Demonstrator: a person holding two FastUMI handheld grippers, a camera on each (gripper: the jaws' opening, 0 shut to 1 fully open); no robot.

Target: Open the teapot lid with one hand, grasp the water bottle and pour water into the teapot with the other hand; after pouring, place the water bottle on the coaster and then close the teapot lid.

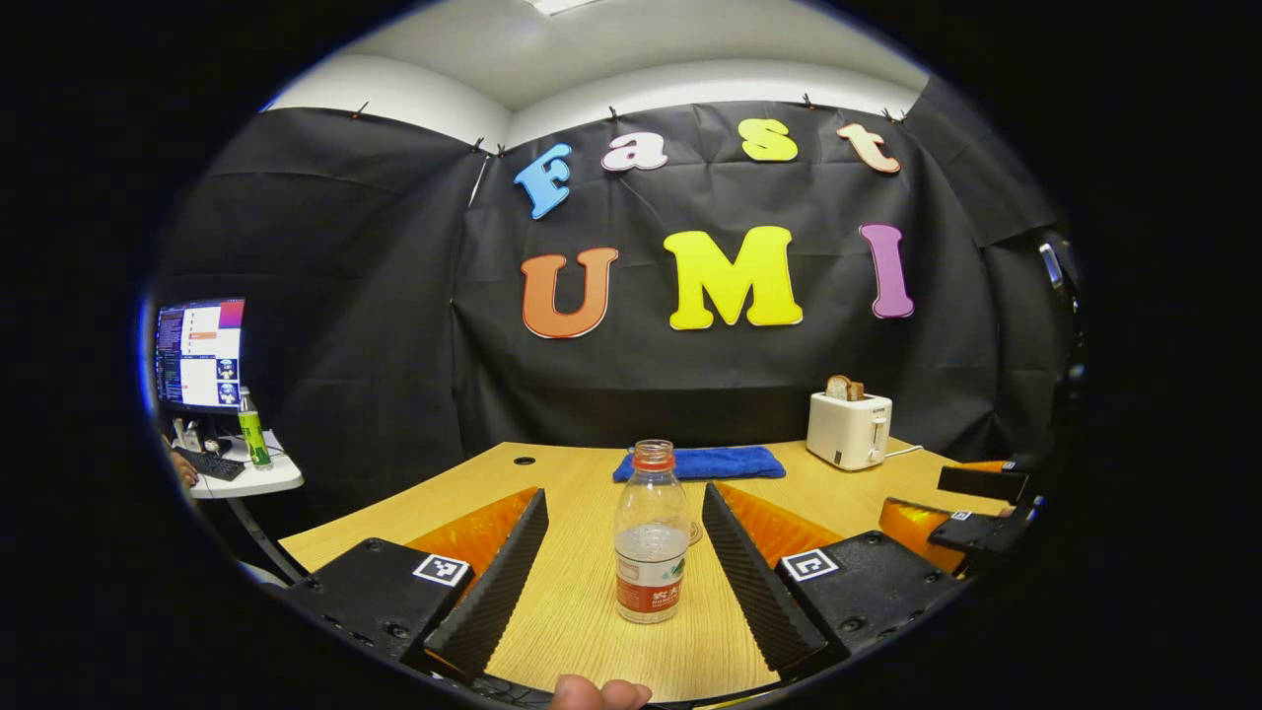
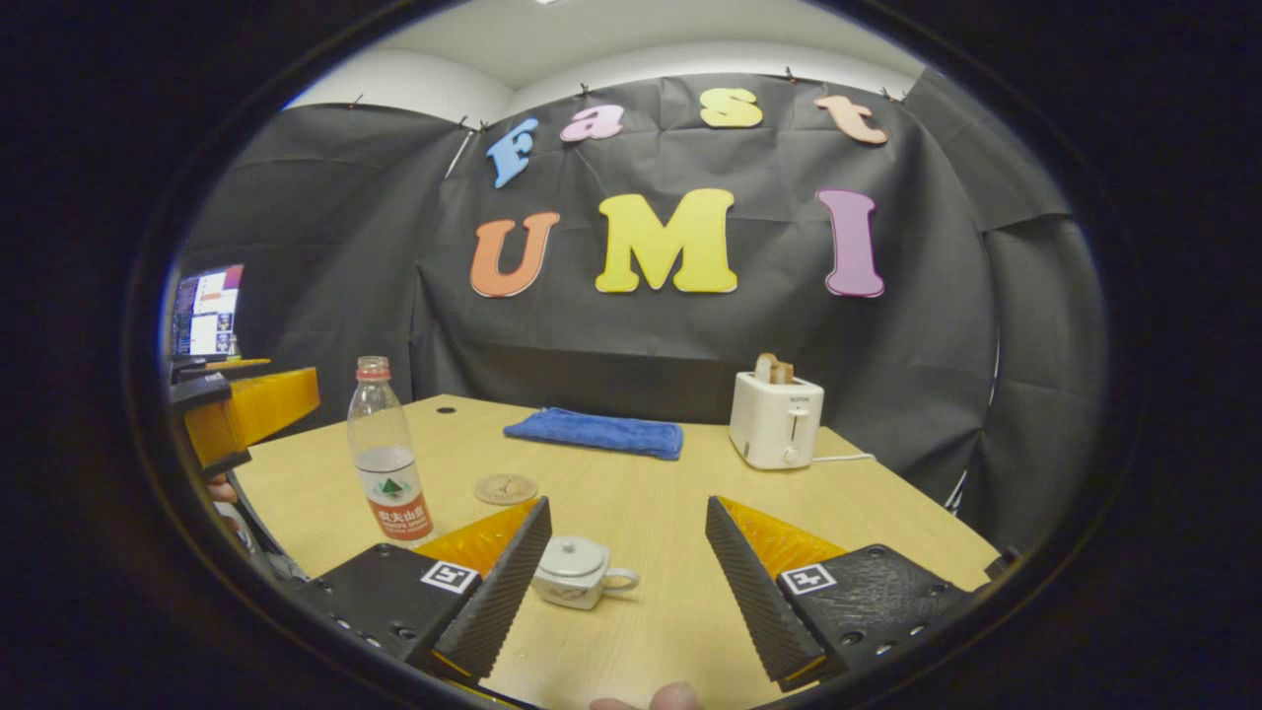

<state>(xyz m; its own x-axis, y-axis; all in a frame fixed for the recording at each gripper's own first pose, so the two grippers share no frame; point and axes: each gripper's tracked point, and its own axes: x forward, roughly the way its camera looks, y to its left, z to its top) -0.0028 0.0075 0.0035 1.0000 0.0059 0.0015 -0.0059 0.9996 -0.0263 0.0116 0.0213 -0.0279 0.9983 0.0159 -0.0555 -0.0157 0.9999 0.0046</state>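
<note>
Nothing is being held yet, so the job looks like it is just starting. The lid is sitting on the teapot (image 2: 575,570), and the water bottle (image 1: 651,533) is standing up on the surface (image 1: 582,602).

In the left gripper view, the left gripper (image 1: 623,567) is facing the bottle. Its jaws are standing wide open, one on each side of the bottle, and they are not touching it. The bottle has no cap and is holding some water. The coaster (image 2: 505,488) is lying just behind the bottle, at about 1 o'clock from it.

In the right gripper view, the right gripper (image 2: 627,572) is also wide open and holding nothing. The teapot is sitting between its jaws, close to the jaw at 9 o'clock, with its handle pointing to 3 o'clock.

I think the lid step is coming first. The right gripper needs to go lower and line up over the small knob on the lid, then close gently. The left gripper only needs to squeeze the bottle around its middle.
</note>
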